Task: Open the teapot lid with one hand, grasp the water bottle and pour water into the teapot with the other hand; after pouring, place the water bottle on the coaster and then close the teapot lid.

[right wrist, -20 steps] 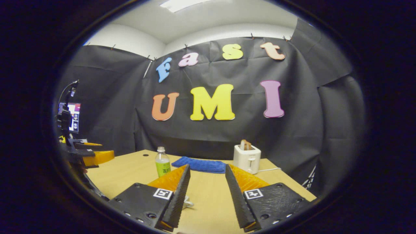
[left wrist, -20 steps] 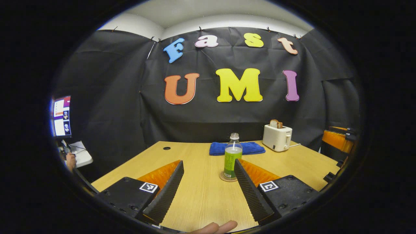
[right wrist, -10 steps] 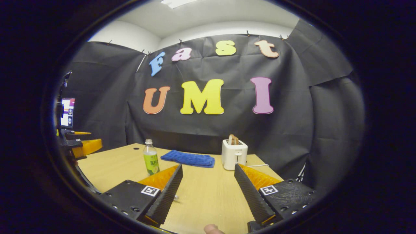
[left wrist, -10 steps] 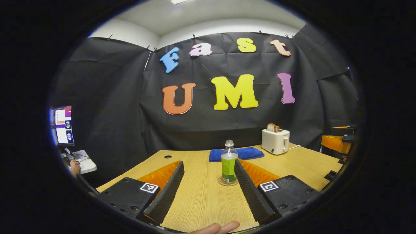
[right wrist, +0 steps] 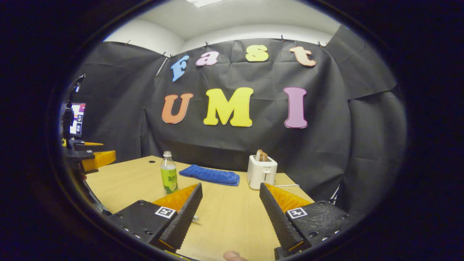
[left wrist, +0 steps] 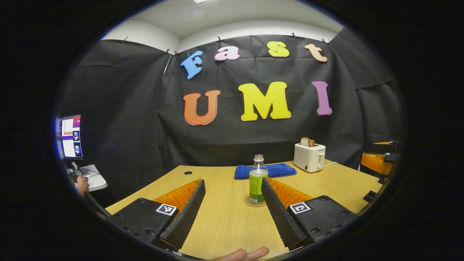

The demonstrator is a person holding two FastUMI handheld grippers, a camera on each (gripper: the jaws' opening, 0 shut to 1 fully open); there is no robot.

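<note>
The water bottle [left wrist: 258, 179], clear with a green label, stands upright on a round coaster [left wrist: 255, 203] near the middle of the table. My left gripper [left wrist: 232, 180] is open, a little short of the bottle, which shows just beside its right finger [left wrist: 279, 214]. In the right gripper view the bottle [right wrist: 169, 175] stands far off to the left. My right gripper [right wrist: 230, 185] is open above the table with nothing between its fingers. A small pale piece [right wrist: 195, 218] peeks out beside its left finger; I cannot tell what it is.
A white toaster [left wrist: 309, 157] with bread stands at the back right, beside a folded blue towel [left wrist: 266, 170]. The wooden table [left wrist: 224, 221] ends at the black cloth wall. A monitor [left wrist: 70, 137] glows at the left. The other gripper [left wrist: 378, 163] hangs at the right edge.
My right gripper has opened wider and turned right, so the bottle slid left in its view. My left gripper has drawn back slightly from the bottle.
</note>
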